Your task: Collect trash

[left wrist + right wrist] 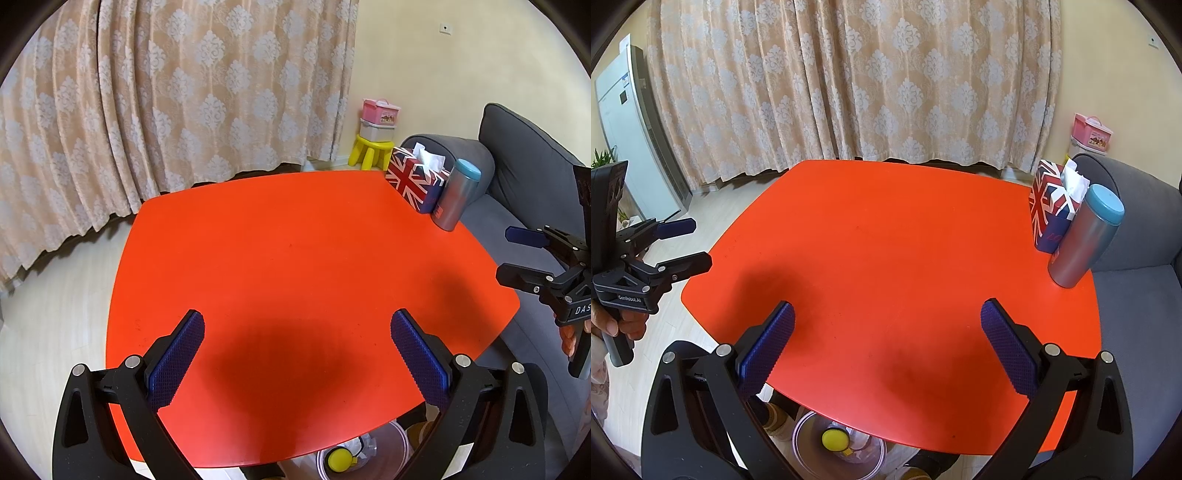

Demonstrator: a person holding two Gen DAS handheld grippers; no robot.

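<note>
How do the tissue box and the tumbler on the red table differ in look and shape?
The tissue box is rectangular with a Union Jack print; the tumbler is a plain silver cylinder. The tissue box has white tissue sticking out of its top, while the tumbler is closed with a blue lid. The tumbler stands nearer the grippers than the tissue box. Both stand upright, side by side, at the red table's sofa-side corner.
</note>
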